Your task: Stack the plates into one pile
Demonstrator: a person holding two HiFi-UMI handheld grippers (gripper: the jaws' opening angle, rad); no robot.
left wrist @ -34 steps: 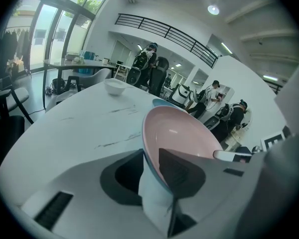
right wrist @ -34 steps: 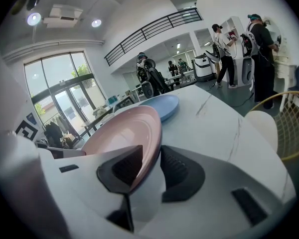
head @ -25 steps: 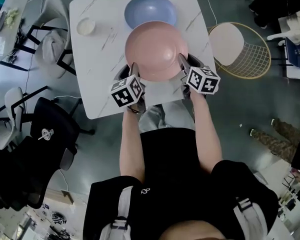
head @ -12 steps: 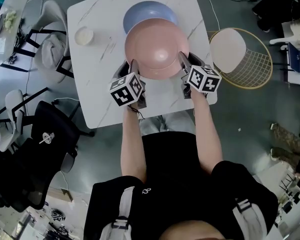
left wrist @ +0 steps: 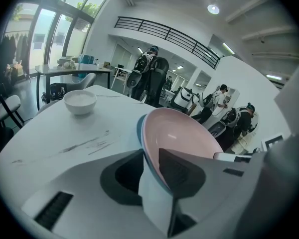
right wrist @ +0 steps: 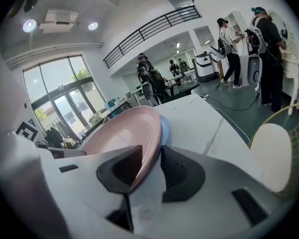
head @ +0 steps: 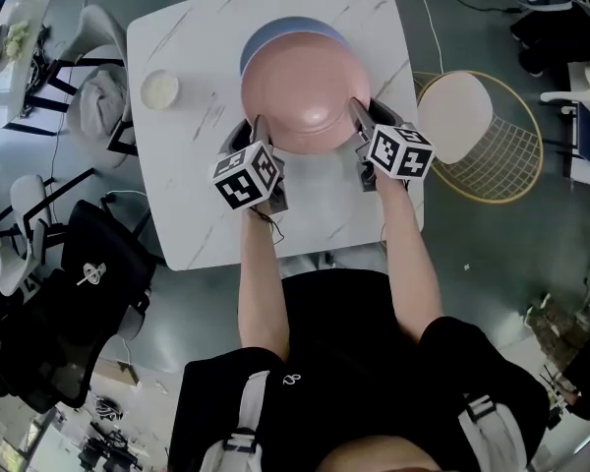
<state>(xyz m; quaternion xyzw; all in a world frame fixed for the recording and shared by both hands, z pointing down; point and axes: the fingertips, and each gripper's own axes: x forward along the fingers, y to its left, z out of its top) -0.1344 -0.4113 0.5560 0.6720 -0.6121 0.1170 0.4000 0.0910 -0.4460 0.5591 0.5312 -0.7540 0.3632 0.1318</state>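
Pink plate [head: 305, 91]: we hold it by two opposite rims, over the blue plate [head: 275, 30], which it covers almost fully. Only a thin blue crescent shows on the far side.
Blue plate: it lies on the white marble desk [head: 206, 195]. We cannot tell if the pink plate touches it already or hangs just above it.
Left gripper [head: 263, 138]: its jaws are clenched on the left rim of the pink plate, one pad inside the plate and one under it.
Right gripper [head: 359, 116]: its jaws grasp the right rim of the pink plate in the same way.
Small white bowl [head: 160, 88]: it stands well apart from the blue plate, to the left, and we judge it is out of the way.
Risk, off-centre pile: the pink plate sits a little nearer to us than the blue plate. If we let go here, it may rest tilted on the blue rim and rock.
Risk, trapped pads: the lower pads are under the pink rim. If we lower fully, they may be squeezed between the two plates, or knock the blue rim.
Risk, sliding: the desk looks smooth, so a push from the pink plate may shift the blue plate away from us.
Risk, uneven release: if one pair of jaws opens first, that side drops and the plates may chip.
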